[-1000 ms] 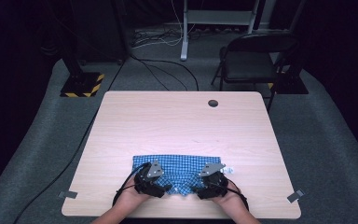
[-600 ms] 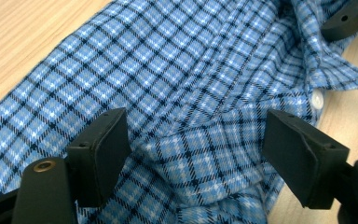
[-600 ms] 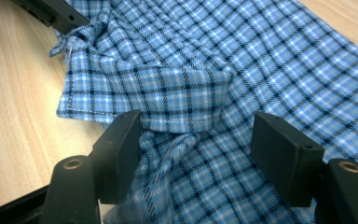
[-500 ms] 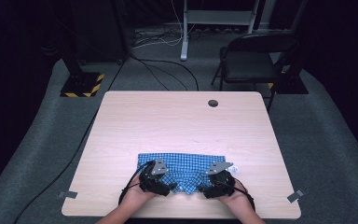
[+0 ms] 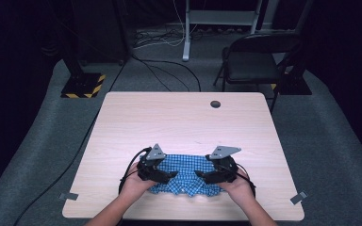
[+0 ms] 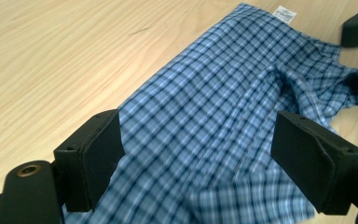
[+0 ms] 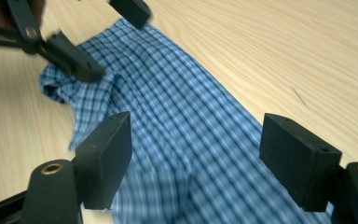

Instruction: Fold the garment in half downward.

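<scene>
At the near edge of the surface (image 5: pixel 184 117): one blue checked cloth (image 5: pixel 186 174), lying rumpled, a white label (image 6: pixel 285 13) at its far corner. Left tool (image 5: pixel 166 175): released, jaws spread wide over the cloth's left end, nothing held. Right tool (image 5: pixel 206 176): released, jaws likewise spread over the right end, nothing held. The two tools face each other across the cloth, near but apart. Behind the surface: a chair (image 5: pixel 254 66).
</scene>
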Available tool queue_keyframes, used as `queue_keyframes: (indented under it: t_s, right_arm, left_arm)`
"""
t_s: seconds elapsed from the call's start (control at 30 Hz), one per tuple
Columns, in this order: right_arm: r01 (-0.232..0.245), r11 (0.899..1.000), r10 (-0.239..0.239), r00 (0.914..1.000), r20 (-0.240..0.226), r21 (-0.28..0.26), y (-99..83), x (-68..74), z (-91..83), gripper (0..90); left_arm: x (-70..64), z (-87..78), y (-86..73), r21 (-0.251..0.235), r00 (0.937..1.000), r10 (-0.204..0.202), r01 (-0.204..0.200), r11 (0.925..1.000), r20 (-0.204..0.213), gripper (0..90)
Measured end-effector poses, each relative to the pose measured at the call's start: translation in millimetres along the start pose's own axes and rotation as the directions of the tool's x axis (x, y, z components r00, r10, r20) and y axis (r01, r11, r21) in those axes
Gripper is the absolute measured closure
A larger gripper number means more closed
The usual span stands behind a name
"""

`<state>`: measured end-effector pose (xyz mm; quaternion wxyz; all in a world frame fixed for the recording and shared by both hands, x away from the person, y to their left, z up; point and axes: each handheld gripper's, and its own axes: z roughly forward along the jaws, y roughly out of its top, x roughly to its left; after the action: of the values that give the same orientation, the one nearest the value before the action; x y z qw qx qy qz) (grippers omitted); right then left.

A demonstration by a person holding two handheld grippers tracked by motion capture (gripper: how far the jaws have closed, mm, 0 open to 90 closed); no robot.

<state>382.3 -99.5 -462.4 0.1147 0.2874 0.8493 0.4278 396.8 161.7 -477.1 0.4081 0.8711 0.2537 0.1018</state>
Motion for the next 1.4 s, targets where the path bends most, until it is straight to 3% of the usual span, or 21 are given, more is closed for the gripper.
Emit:
queue_keyframes:
  t_s: [0.03, 0.13, 0.23, 0.33, 0.43, 0.6, 0.83, 1.0, 1.17, 1.4]
  right_arm:
    - [0.0, 1.0, 0.0, 1.0, 0.0, 0.0, 0.0, 0.0, 0.0, 24.5]
    - [0.03, 0.999, -0.029, 0.9993, -0.024, 0.042, 6.5, 0.2, 27.8, 25.9]
    - [0.061, 0.996, -0.06, 0.9981, -0.015, 0.071, 8.8, 0.1, 45.1, 31.7]
    - [0.036, 0.995, -0.031, 0.9979, -0.057, 0.096, 9.3, -5.2, 58.3, 34.5]
    - [0.02, 0.992, -0.011, 0.9975, -0.07, 0.126, 8.5, -10.3, 68.7, 33.8]
    - [-0.01, 0.984, 0.024, 0.9968, -0.076, 0.178, 3.9, -17.2, 80.0, 33.2]
    - [-0.062, 0.98, 0.073, 0.9961, -0.049, 0.191, -2.5, -29.7, 73.1, 32.9]
    - [-0.07, 0.978, 0.078, 0.9965, -0.03, 0.194, -7.4, -35.5, 63.3, 32.6]
    - [-0.079, 0.978, 0.083, 0.9965, -0.014, 0.192, -14.2, -39.6, 53.4, 31.9]
    - [-0.085, 0.984, 0.085, 0.9964, 0.007, 0.156, -25.0, -45.9, 39.0, 31.6]
  left_arm:
    - [0.0, 0.0, 0.0, 0.0, 1.0, 0.0, 0.0, 1.0, 0.0, 16.5]
    - [1.2, 15.2, 3.3, 0.019, 0.9984, 0.038, -0.039, 0.9991, 0.042, 17.4]
    - [4.1, 25.2, 3.5, 0.042, 0.997, 0.037, -0.039, 0.9983, 0.068, 18.0]
    - [6.3, 31.1, 1.7, 0.063, 0.9938, 0.053, -0.059, 0.9963, 0.098, 19.1]
    - [11.2, 34.9, -0.7, 0.095, 0.9939, 0.045, -0.055, 0.994, 0.101, 18.9]
    - [25.2, 36.6, -8.5, 0.127, 0.9952, -0.023, 0.011, 0.9919, 0.095, 18.1]
    - [39.5, 25.6, -22.8, 0.116, 0.9959, -0.061, 0.053, 0.9919, 0.067, 17.8]
    - [44.3, 18.9, -26.4, 0.135, 0.9979, -0.054, 0.049, 0.9896, 0.036, 17.8]
    - [47.2, 13.5, -32.9, 0.124, 0.9969, -0.072, 0.067, 0.9901, 0.033, 17.8]
    - [53.0, 3.8, -44.2, 0.085, 0.9969, -0.065, 0.061, 0.9945, 0.045, 17.6]
